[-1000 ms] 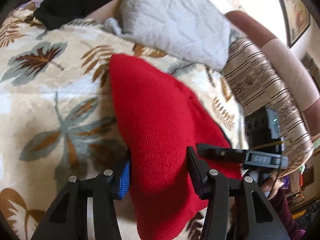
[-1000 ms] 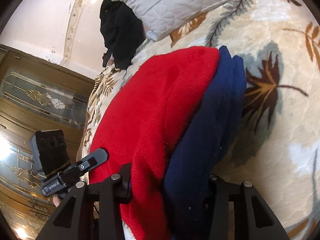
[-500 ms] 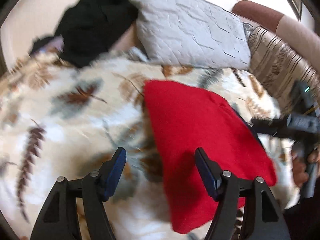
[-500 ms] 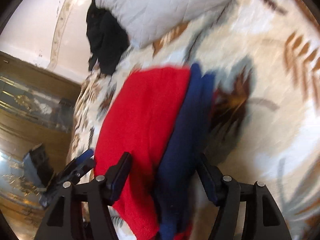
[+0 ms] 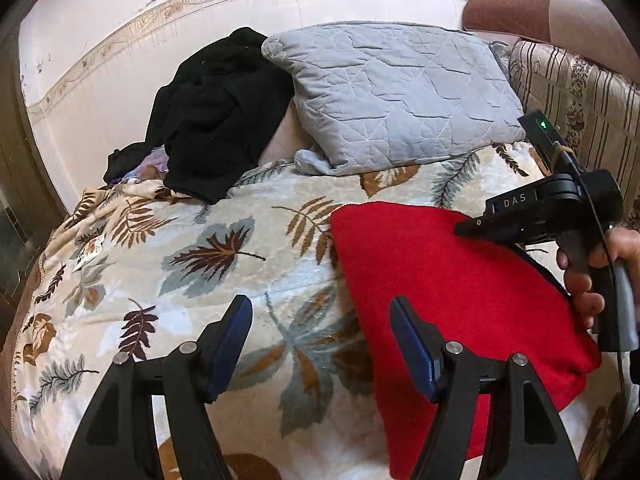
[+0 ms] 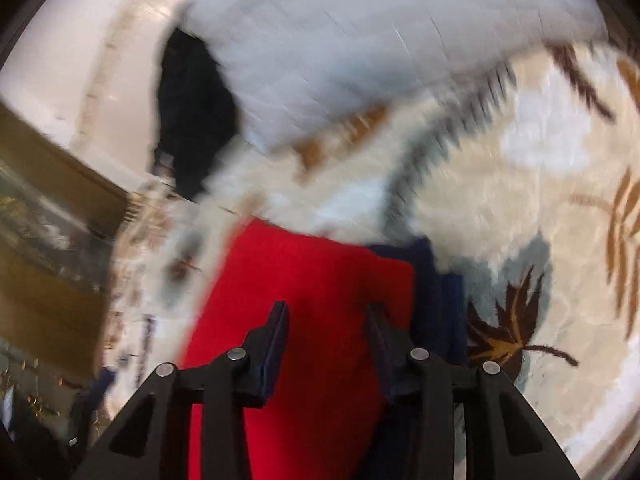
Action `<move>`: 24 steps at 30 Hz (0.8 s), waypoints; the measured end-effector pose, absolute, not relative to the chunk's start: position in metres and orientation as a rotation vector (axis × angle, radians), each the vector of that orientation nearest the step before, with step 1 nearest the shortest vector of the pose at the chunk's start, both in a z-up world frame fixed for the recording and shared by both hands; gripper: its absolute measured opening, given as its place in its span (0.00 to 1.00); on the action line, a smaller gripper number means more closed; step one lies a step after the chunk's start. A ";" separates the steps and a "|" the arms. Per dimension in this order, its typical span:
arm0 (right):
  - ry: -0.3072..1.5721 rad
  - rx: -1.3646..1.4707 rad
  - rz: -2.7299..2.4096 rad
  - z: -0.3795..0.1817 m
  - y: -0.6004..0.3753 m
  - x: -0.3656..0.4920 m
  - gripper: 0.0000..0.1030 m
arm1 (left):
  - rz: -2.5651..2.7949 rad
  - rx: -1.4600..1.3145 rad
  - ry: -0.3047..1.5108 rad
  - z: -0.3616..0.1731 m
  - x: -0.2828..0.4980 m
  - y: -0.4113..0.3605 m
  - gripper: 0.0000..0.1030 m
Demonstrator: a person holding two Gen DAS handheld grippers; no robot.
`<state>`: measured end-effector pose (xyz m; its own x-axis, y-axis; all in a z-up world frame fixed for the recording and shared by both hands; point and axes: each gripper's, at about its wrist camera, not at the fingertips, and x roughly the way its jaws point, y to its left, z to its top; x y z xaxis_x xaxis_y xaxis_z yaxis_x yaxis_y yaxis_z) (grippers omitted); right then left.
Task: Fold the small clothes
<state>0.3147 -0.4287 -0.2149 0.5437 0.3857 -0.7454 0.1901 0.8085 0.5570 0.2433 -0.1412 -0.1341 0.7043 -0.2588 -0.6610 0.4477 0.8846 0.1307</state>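
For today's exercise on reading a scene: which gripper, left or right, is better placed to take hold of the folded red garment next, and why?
Probably the right. The right gripper sits directly over the red garment, jaws closing with red cloth between them. The left gripper stands open mostly above the leaf-patterned blanket, beside the garment's edge.

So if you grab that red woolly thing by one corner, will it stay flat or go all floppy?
Probably floppy: the red knit garment is soft folded fabric that sags over the leafy blanket, so a lifted corner would likely drape and unfold. It looks light. The fuzzy knit should grip rather than slip, though the blue garment underneath might drag along.
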 end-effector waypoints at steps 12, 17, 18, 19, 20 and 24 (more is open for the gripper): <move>0.956 0.578 0.164 -0.173 -0.415 0.240 0.40 | -0.384 0.325 0.681 -0.134 0.228 -0.140 0.70; 0.914 0.560 0.197 -0.161 -0.401 0.188 0.40 | -0.379 0.333 0.685 -0.136 0.221 -0.136 0.70; 0.915 0.561 0.202 -0.162 -0.398 0.182 0.40 | -0.378 0.338 0.686 -0.136 0.219 -0.136 0.70; 0.926 0.554 0.208 -0.165 -0.394 0.175 0.40 | -0.378 0.342 0.687 -0.137 0.217 -0.136 0.70; 0.937 0.540 0.211 -0.168 -0.390 0.171 0.40 | -0.379 0.345 0.688 -0.139 0.216 -0.137 0.70; 1.054 0.496 0.203 -0.203 -0.373 0.158 0.40 | -0.399 0.359 0.744 -0.155 0.215 -0.140 0.71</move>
